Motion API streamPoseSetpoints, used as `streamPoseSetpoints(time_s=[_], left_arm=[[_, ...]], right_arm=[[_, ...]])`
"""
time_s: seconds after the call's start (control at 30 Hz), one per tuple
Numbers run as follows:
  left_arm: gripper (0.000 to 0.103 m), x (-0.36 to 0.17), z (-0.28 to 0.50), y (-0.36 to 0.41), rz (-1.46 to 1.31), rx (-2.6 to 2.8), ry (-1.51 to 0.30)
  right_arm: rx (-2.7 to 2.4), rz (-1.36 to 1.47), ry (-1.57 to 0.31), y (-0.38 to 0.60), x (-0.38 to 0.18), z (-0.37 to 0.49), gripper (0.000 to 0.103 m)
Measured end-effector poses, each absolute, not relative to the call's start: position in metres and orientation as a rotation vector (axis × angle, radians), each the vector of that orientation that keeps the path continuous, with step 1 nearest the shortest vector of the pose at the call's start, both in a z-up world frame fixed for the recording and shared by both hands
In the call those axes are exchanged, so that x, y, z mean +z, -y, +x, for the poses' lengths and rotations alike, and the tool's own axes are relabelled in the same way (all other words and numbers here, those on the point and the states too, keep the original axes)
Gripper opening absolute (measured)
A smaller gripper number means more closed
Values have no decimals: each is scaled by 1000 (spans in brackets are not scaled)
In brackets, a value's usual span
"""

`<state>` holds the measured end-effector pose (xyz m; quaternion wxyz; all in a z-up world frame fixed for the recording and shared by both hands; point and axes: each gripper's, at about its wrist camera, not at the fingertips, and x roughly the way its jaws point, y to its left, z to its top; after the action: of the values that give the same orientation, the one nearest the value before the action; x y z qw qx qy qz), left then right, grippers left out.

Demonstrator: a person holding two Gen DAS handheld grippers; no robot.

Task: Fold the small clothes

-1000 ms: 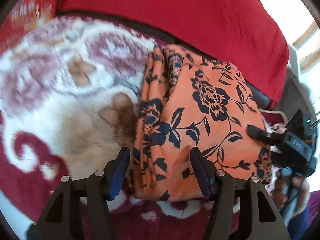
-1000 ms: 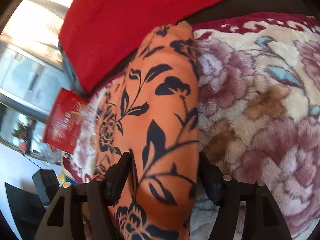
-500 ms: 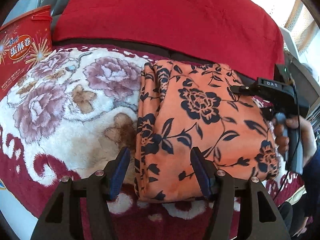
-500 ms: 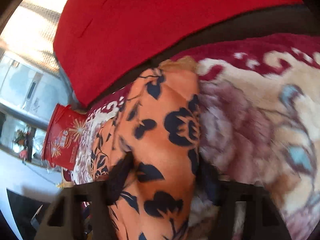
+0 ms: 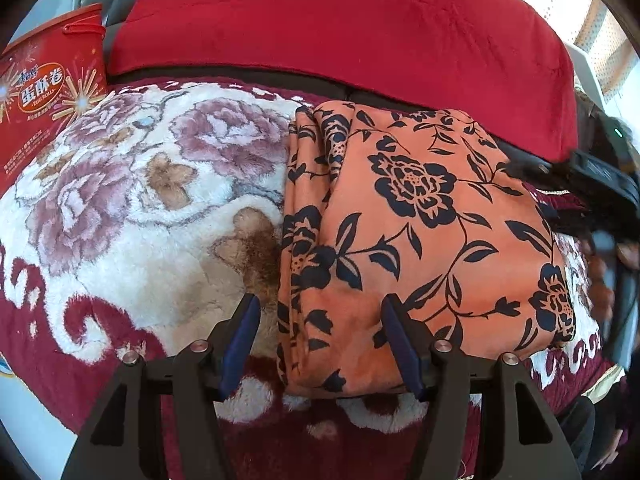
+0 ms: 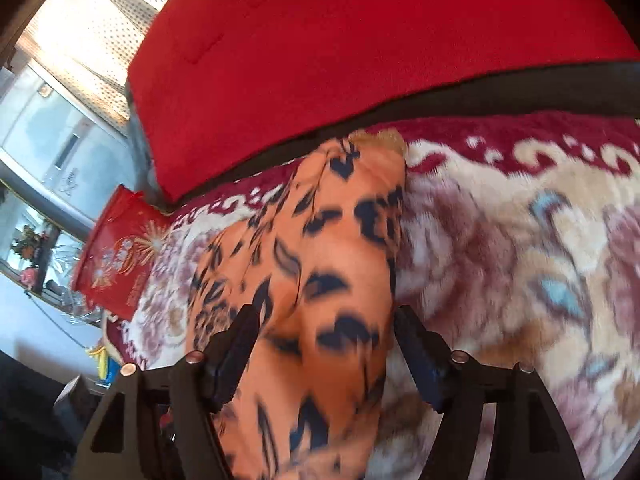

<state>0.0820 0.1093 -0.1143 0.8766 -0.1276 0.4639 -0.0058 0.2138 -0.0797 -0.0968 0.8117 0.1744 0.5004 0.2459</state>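
Note:
An orange garment with a dark blue flower print lies folded in a thick rectangle on a plush floral blanket. My left gripper is open and empty, hovering over the garment's near left corner. In the right wrist view the same garment lies between the open fingers of my right gripper, which holds nothing; this view is blurred by motion. The right gripper also shows in the left wrist view at the garment's right edge, held by a hand.
A red cushion stands behind the blanket. A red snack box stands at the far left; it also shows in the right wrist view. Windows and shelves are beyond the blanket's edge.
Both grippers have pulled back from the folded garment, so more of the blanket and cushion shows. The right gripper has swung and lifted. The garment has stayed in place.

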Motion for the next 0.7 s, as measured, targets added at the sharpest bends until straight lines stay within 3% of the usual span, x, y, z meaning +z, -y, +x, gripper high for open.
streamPoseSetpoints(time_s=[0.2, 0.23, 0.3, 0.43, 0.47, 0.53, 0.6, 0.7], left_arm=[[64, -122, 78, -113, -324, -28, -988], [64, -130, 81, -113, -339, -35, -1008], [64, -140, 84, -111, -334, -31, -1036], [64, -120, 79, -105, -304, 0, -1004], [64, -115, 77, -103, -291, 1, -991], [64, -101, 72, -95, -253, 11, -950], [64, -88, 69, -86, -245, 7, -910], [64, -76, 73, -70, -254, -53, -872]], right_arm=[[557, 439, -1128, 91, -116, 160, 75], [573, 413, -1151, 86, -123, 156, 70], [610, 367, -1160, 75, -128, 152, 50], [584, 310, -1137, 66, -117, 148, 50], [583, 302, -1132, 66, -116, 146, 50], [582, 329, -1144, 71, -119, 142, 68], [586, 362, -1140, 76, -122, 132, 75], [618, 424, -1128, 91, -121, 115, 75]])
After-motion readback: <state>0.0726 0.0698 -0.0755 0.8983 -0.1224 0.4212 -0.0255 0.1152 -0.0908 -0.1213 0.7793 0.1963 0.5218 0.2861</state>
